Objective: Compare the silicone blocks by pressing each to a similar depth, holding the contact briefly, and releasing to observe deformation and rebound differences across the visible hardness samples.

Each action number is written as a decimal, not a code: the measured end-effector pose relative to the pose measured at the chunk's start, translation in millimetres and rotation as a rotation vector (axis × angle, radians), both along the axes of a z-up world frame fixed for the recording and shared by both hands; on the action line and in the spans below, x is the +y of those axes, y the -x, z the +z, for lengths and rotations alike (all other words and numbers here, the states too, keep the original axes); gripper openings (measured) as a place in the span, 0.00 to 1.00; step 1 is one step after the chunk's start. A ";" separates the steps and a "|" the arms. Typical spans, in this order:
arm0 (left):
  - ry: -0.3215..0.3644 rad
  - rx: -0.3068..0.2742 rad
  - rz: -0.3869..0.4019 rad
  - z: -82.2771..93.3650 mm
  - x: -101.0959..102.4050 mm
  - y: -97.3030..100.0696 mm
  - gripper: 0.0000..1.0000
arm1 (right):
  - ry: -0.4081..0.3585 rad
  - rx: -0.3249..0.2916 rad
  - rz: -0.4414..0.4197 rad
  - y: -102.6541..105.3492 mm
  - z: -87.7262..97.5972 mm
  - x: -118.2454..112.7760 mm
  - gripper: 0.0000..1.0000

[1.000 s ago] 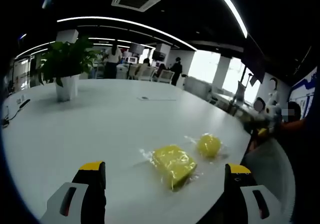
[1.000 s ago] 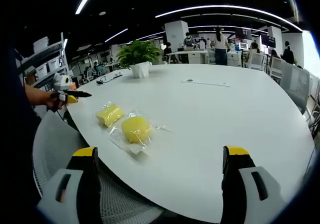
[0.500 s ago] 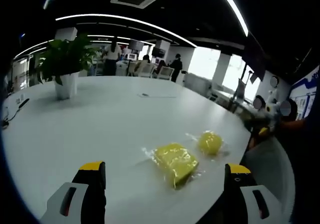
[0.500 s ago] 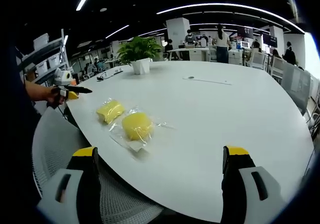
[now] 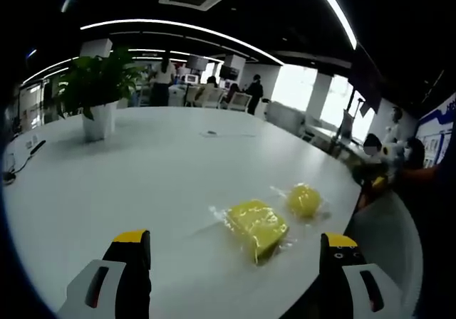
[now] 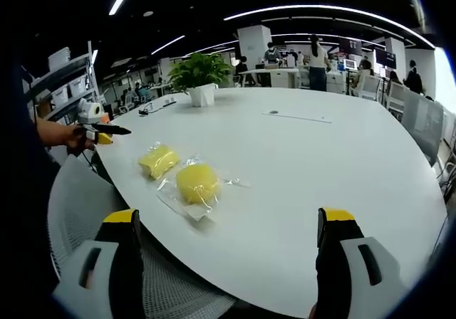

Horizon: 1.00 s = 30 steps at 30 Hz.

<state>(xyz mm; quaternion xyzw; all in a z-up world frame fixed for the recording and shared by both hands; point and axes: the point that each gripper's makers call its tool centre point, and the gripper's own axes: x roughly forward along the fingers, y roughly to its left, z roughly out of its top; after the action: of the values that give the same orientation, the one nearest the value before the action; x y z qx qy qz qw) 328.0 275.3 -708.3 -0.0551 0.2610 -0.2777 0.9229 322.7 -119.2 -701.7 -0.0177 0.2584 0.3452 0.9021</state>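
plant: potted plant (image 5: pixel 96 95) seen at far table (image 5: pixel 142 176) end
blocks: two bagged yellow silicone blocks (image 6: pixel 197 184) near edge
grippers: left gripper (image 5: pixel 235 262), right gripper (image 6: pixel 231 258) both spread, nothing held

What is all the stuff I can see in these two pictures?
Blocks: two, yellow, each in clear wrap, side by side near the table's edge; block, rounder block.
Table: one, white, large.
Plant: one, green in a white pot, on the table's far side.
Chair: one, grey mesh, by the table's edge.
People: several, far back in the office.
Left gripper: black jaws, yellow tips, open, above the table.
Right gripper: same, open.
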 end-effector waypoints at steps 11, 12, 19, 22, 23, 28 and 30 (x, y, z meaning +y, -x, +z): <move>0.002 -0.002 0.001 -1.4 0.8 1.0 1.00 | 0.006 0.008 -0.011 -2.5 -2.5 -1.8 0.96; -0.003 -0.002 0.003 -1.2 1.5 0.7 1.00 | 0.005 0.007 -0.012 -2.6 -2.0 -1.8 0.96; 0.005 0.024 0.006 -2.3 2.1 0.6 1.00 | 0.011 0.009 -0.016 -3.6 -3.6 -3.9 0.96; 0.018 0.032 0.006 -1.5 0.3 -0.5 1.00 | 0.012 0.009 -0.016 -3.8 -3.6 -3.3 0.96; 0.019 0.036 0.005 -1.6 -0.3 -1.4 1.00 | 0.011 0.009 -0.016 -4.2 -3.5 -3.1 0.96; 0.035 0.044 0.002 0.8 -3.9 -6.6 1.00 | 0.008 0.004 -0.016 -4.7 -1.9 -2.1 0.96; 0.040 0.053 0.001 0.0 -5.0 -9.3 1.00 | 0.006 0.001 -0.018 -4.6 -1.6 -2.1 0.96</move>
<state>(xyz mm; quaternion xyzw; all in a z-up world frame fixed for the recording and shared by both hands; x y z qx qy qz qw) 337.3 270.3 -708.3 -0.0810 0.2798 -0.2809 0.9145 327.3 -121.4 -703.3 -0.0176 0.2599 0.3363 0.9050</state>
